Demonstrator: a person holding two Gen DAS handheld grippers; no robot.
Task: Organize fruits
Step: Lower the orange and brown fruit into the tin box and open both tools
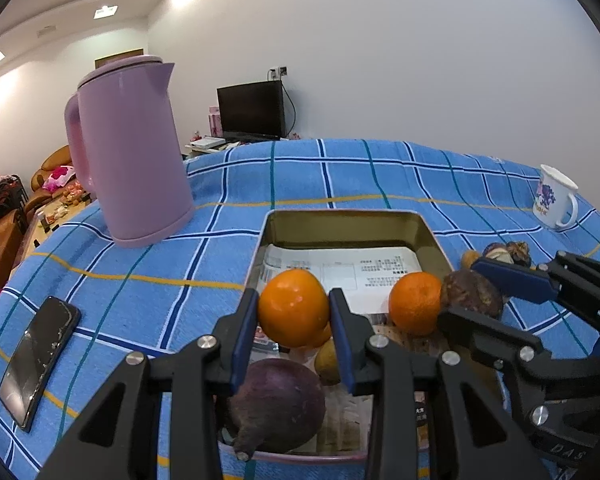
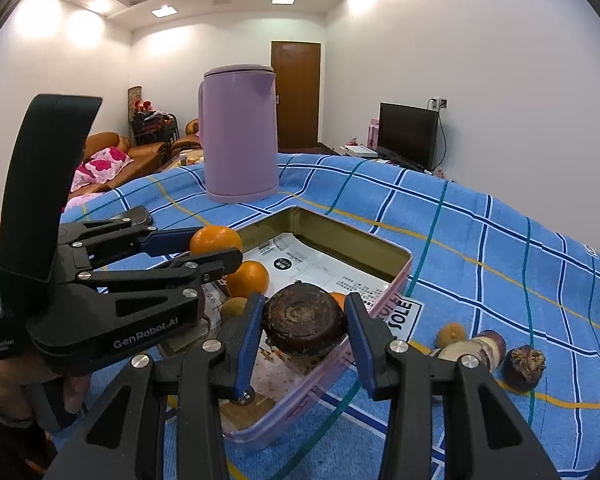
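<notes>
On the blue checked tablecloth sits a rectangular gold-lined metal tin. Over it, the left gripper is clamped on a round orange fruit; the right gripper grips a dark brown mangosteen.

Oranges: three. Dark brown fruits: three (one purple). Small yellow fruits: two. Tin, kettle, mug, phone: one each.
</notes>
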